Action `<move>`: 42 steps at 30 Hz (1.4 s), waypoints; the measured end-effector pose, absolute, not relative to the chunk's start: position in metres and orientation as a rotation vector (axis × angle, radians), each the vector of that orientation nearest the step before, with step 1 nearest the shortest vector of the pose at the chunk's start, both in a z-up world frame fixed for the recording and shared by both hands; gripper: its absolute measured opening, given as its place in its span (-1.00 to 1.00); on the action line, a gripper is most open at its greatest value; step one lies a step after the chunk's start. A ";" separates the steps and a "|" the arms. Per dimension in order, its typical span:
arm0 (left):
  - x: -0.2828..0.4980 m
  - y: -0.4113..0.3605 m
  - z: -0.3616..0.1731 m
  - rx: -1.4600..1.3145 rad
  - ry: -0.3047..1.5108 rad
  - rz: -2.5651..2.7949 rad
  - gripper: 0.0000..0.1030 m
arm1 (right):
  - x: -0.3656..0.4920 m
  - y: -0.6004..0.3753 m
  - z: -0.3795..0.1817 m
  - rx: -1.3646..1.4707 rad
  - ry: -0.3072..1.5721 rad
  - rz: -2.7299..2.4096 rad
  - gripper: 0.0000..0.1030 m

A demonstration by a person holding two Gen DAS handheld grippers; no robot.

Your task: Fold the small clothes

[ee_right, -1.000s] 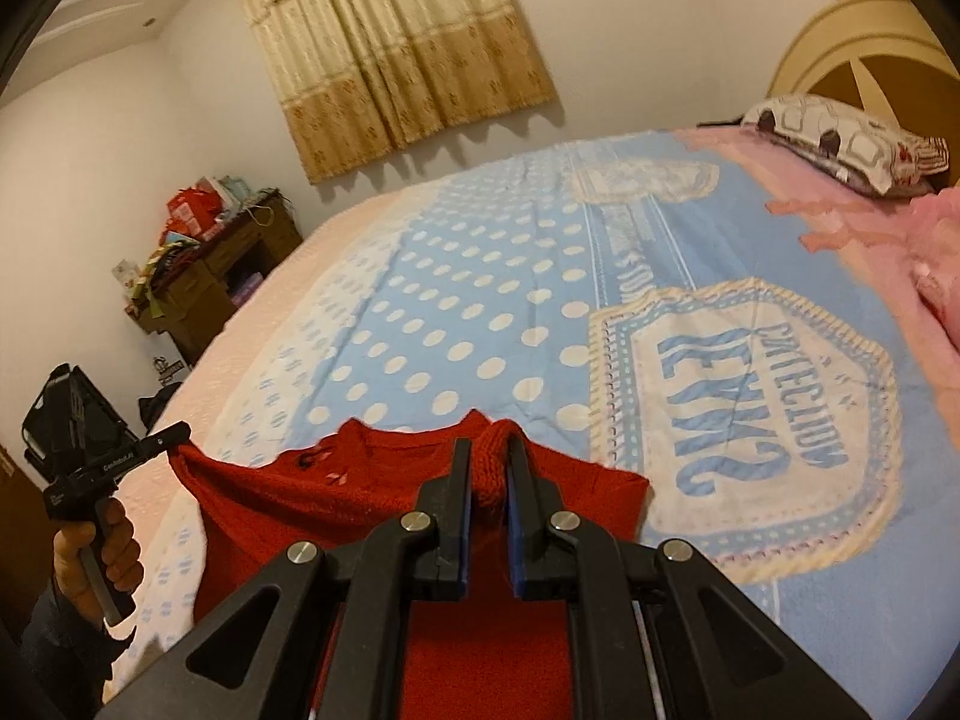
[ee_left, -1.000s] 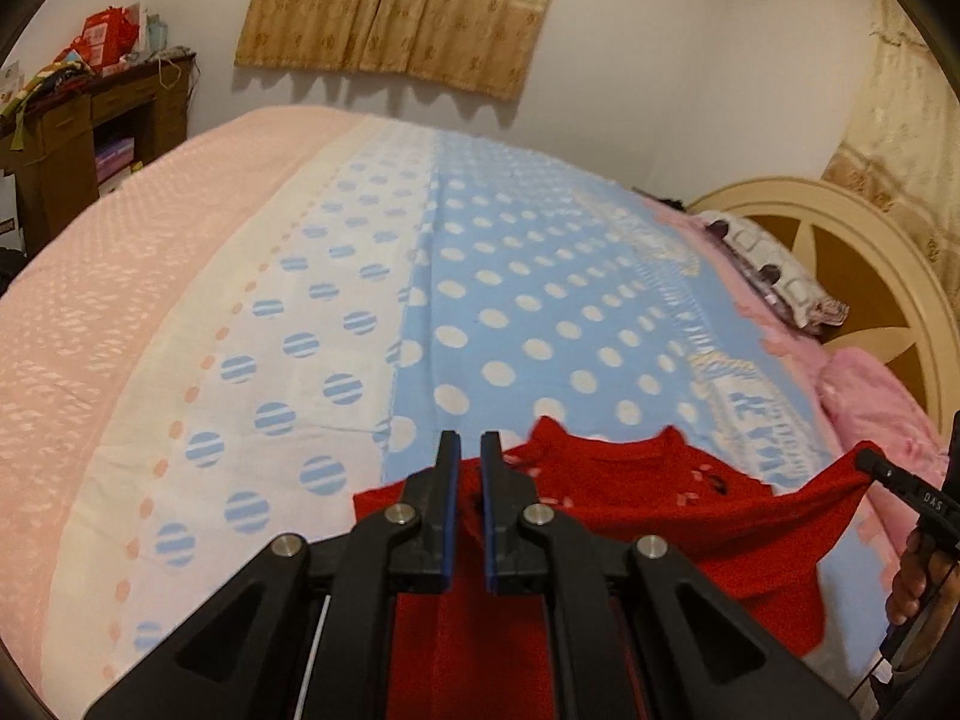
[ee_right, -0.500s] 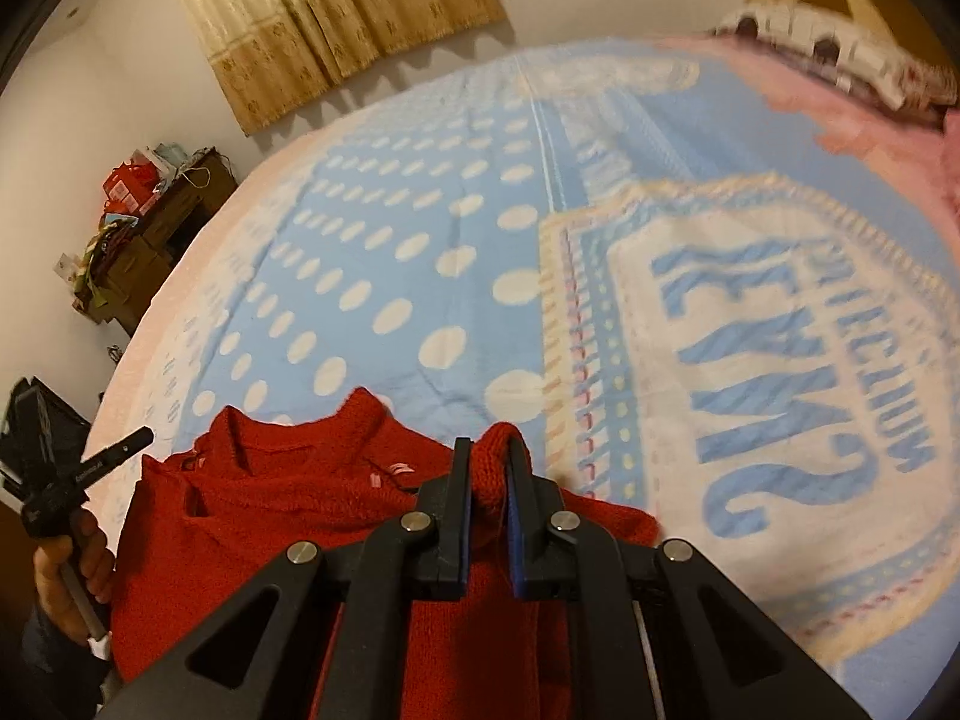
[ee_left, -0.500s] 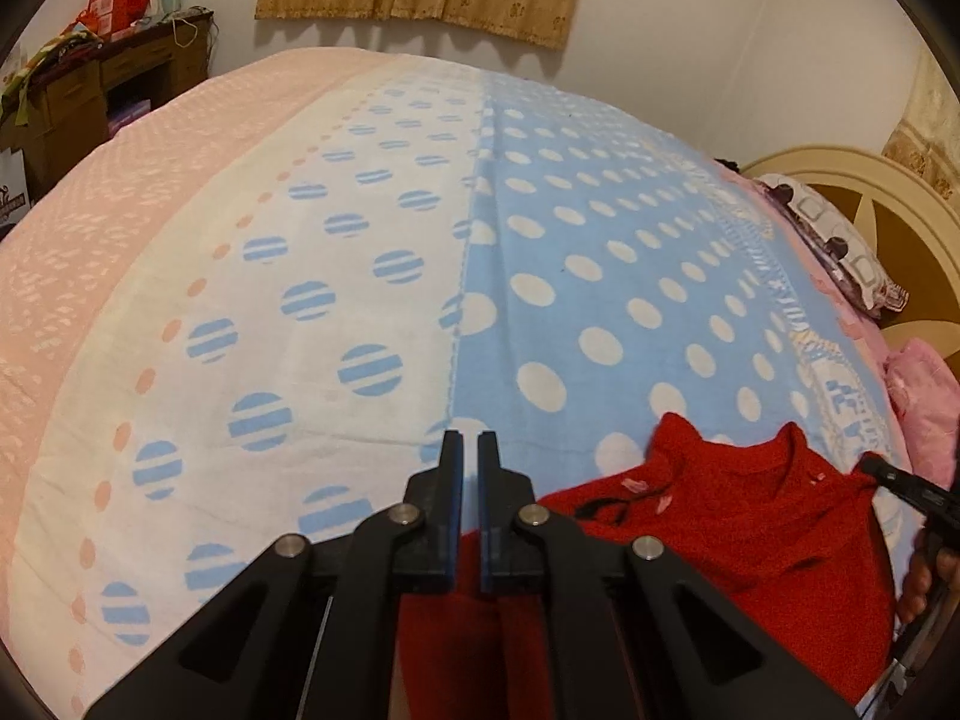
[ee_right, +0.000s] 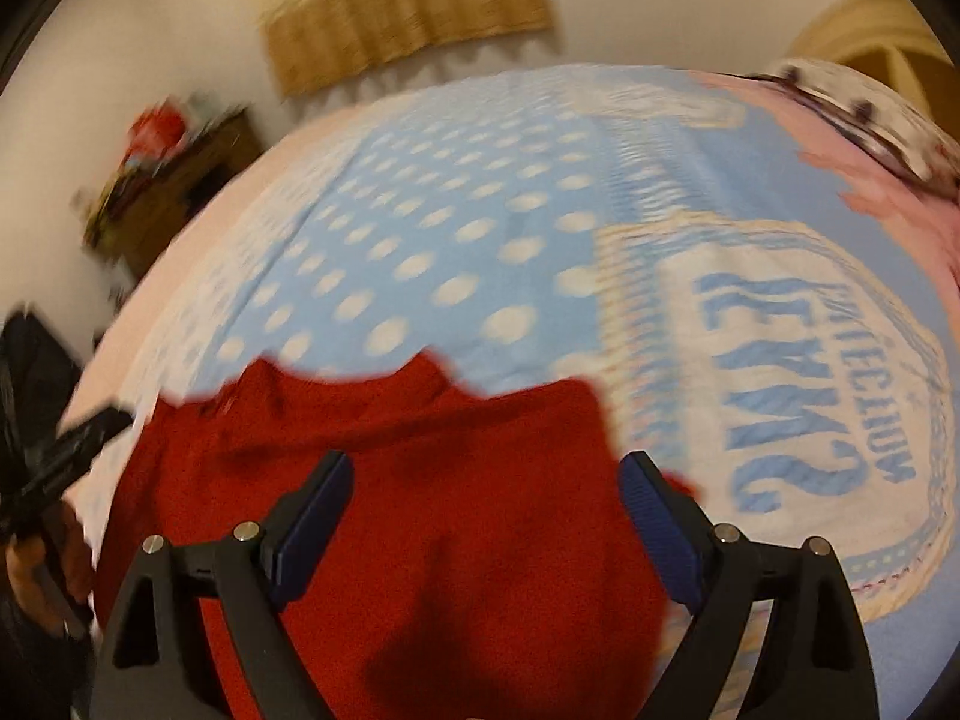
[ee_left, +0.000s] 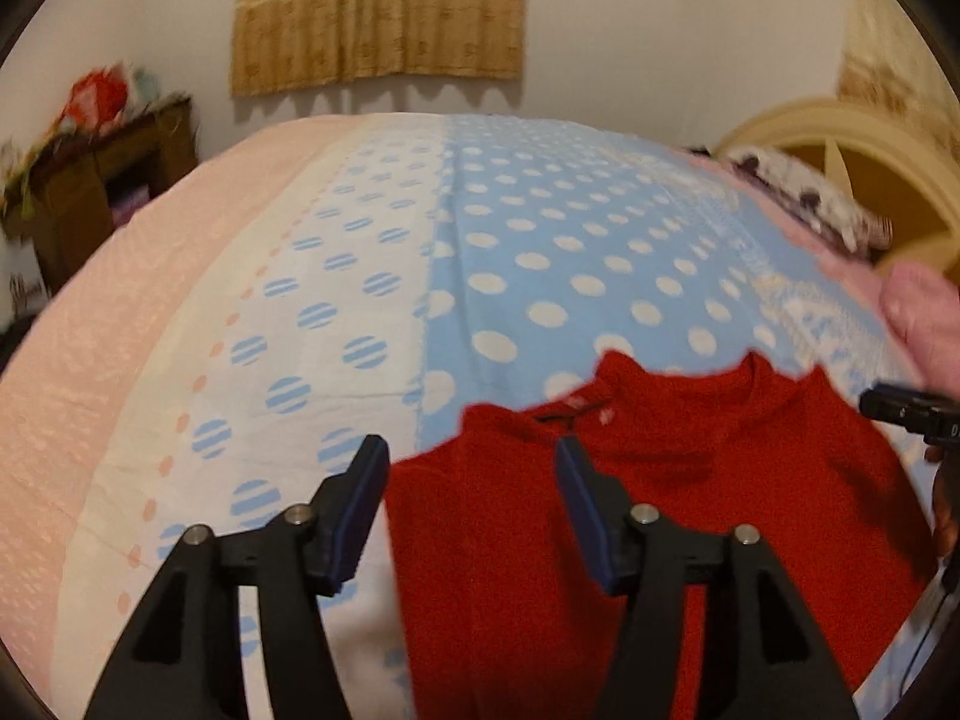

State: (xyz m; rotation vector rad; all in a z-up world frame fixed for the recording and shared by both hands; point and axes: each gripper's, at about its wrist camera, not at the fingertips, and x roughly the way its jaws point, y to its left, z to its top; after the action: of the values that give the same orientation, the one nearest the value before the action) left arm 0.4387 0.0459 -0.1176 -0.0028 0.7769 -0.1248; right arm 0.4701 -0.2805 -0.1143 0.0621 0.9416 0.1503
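Observation:
A small red knit sweater [ee_left: 660, 492] lies spread on the bed, collar toward the far side. My left gripper [ee_left: 471, 462] hovers over its left shoulder edge, jaws opening, pads clear of the cloth. In the right wrist view the same sweater [ee_right: 456, 480] fills the lower middle. My right gripper [ee_right: 486, 480] stands above its right shoulder, jaws opening wide, nothing pinched between them. Each view shows the other gripper at the picture's edge, held in a hand [ee_right: 36, 558].
The bedspread [ee_left: 540, 276] is blue with white dots, white and pink to the left. A pillow [ee_left: 804, 204] and cream headboard [ee_left: 888, 156] sit far right. A brown cabinet [ee_left: 90, 192] with clutter stands left; curtains [ee_left: 378, 6] hang behind.
Both grippers were shut on the sweater's shoulders and have let go, jaws spreading wide. The sweater dropped flat onto the bedspread. Both hands sank lower.

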 end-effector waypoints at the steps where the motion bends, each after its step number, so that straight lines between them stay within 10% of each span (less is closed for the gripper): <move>1: 0.441 0.040 -0.121 0.041 0.780 -0.107 0.22 | 0.472 -0.268 -0.121 0.001 0.965 0.149 0.76; 20: 0.491 0.059 -0.141 -0.058 0.931 -0.229 0.21 | 0.497 -0.329 -0.135 0.143 1.015 0.046 0.47; 24: 0.497 0.055 -0.148 -0.074 0.972 -0.242 -0.19 | 0.506 -0.324 -0.146 0.100 1.046 0.060 0.47; 29: 0.488 0.048 -0.143 -0.039 0.954 -0.268 -0.78 | 0.514 -0.326 -0.150 0.089 1.045 0.082 -0.05; 33: 0.483 0.050 -0.128 -0.022 0.868 -0.235 -0.81 | 0.508 -0.326 -0.142 0.074 0.998 0.090 -0.79; 42: 0.495 0.055 -0.122 -0.057 0.812 -0.188 -0.82 | 0.502 -0.334 -0.121 0.067 0.914 0.012 -0.86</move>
State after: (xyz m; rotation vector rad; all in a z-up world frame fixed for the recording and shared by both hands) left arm 0.4950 0.0546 -0.1219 -0.0573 0.8119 -0.1882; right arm 0.5018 -0.3344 -0.1208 0.0666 0.9137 0.0124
